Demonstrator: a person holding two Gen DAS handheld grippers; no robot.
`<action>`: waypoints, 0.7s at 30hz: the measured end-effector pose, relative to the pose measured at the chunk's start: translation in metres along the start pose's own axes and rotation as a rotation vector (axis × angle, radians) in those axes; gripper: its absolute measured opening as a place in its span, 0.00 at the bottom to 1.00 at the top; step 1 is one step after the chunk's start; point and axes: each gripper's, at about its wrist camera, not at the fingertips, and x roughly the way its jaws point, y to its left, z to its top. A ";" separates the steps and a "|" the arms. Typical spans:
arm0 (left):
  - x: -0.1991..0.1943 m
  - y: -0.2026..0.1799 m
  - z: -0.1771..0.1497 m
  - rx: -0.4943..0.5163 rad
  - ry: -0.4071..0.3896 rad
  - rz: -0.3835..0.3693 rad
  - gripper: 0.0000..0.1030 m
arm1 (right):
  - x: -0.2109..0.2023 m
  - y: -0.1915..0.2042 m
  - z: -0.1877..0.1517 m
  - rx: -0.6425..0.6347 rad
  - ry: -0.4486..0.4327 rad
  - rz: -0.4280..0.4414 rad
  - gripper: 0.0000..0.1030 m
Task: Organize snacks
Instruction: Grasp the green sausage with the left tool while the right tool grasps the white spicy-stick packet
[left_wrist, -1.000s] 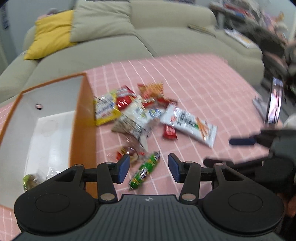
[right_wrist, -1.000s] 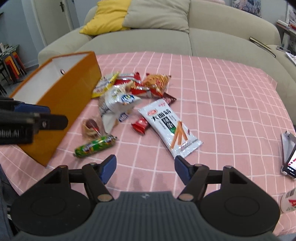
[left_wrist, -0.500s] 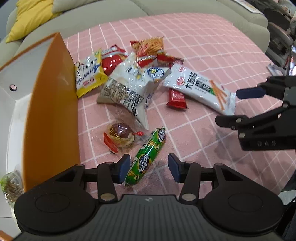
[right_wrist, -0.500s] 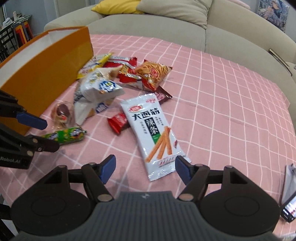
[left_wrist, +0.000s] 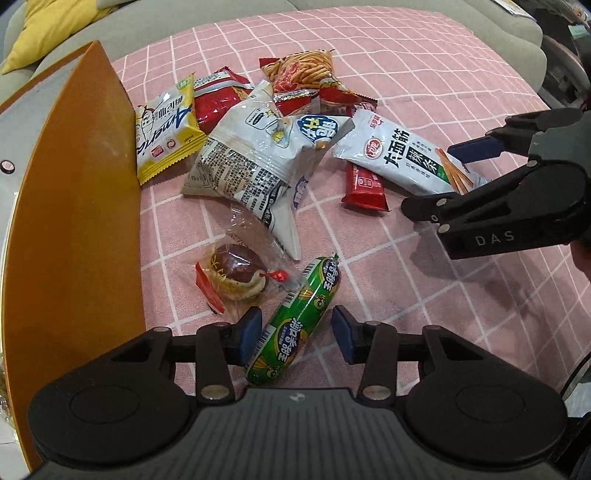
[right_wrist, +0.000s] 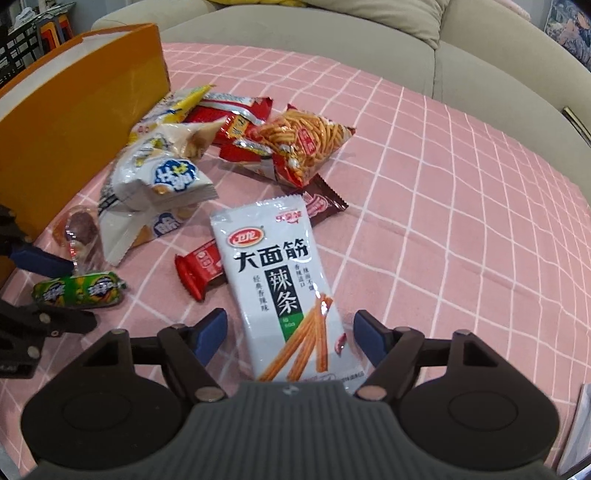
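The green sausage stick (left_wrist: 295, 325), a glossy plastic tube with yellow lettering, corn-cob pictures and a white barcode patch, lies on the pink checked tablecloth (left_wrist: 424, 74) between the blue pads of the left gripper (left_wrist: 297, 334). Those jaws have just been closing; the left pad looks to be at the wrapper, the right pad stands clear of it, so nothing is clamped. Just beside it sits a round brown cake (left_wrist: 236, 273) in crinkled clear film with a red tie, close to the orange box (left_wrist: 74, 221), whose smooth wall stands upright near the cloth's left edge.

Toward the middle of the cloth lies the long white packet (right_wrist: 284, 288), printed in black "大面筋" with "辣条" on a dark green band and pictured orange sticks. Its lower end lies between the pads of the right gripper (right_wrist: 290, 334), whose jaws have just been opening and stand wide, touching nothing. Its black body reads "DAS" in the left view. A small red bar (right_wrist: 201, 269) pokes from under the packet. Beyond are a white-and-blue puffed bag (left_wrist: 266, 151), a yellow packet (left_wrist: 166, 129) reading "Amery" and an orange noodle-snack bag (right_wrist: 310, 144).
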 end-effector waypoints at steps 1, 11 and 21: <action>0.001 0.000 0.001 -0.002 0.001 0.000 0.48 | 0.001 -0.001 0.001 0.011 -0.005 0.009 0.71; -0.001 -0.007 0.001 0.009 0.004 0.013 0.32 | 0.001 0.004 0.008 0.038 0.009 -0.006 0.55; -0.012 -0.005 -0.010 -0.072 -0.014 -0.020 0.24 | -0.016 0.018 -0.010 0.158 0.059 -0.015 0.51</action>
